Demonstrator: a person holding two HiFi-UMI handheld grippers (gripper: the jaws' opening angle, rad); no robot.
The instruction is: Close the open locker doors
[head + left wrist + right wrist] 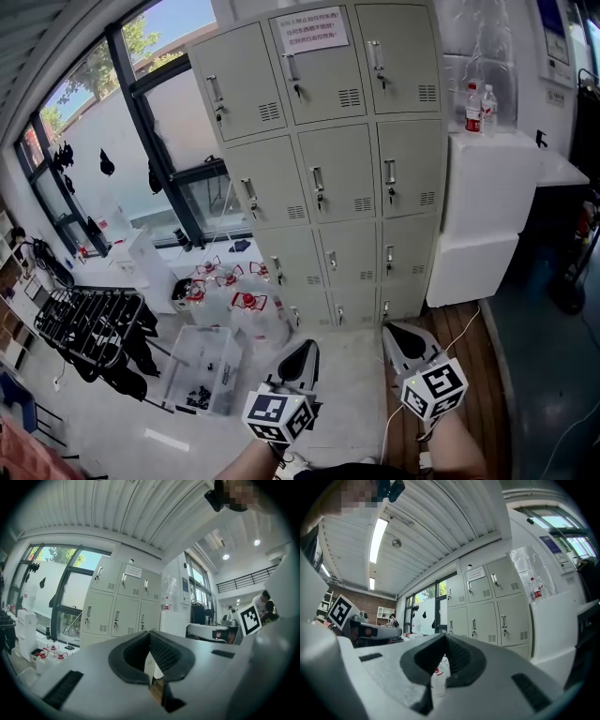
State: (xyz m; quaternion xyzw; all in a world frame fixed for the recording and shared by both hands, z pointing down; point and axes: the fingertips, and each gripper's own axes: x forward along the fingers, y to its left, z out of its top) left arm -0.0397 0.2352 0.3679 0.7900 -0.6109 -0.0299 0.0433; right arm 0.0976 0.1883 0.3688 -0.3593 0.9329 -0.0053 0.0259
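Observation:
A beige locker bank stands against the wall straight ahead, three columns wide. Every door I can see lies flush and closed, each with a handle and key. A paper notice is stuck on the top middle door. My left gripper and right gripper hover side by side well short of the lockers, pointing level at them. Both are shut with nothing between the jaws. In the left gripper view the lockers show beyond the closed left gripper. In the right gripper view the lockers show past the closed right gripper.
A white cabinet adjoins the lockers on the right, with two bottles on top. On the floor at left are red-capped water jugs, a clear plastic bin and a black drying rack. Large windows fill the left wall.

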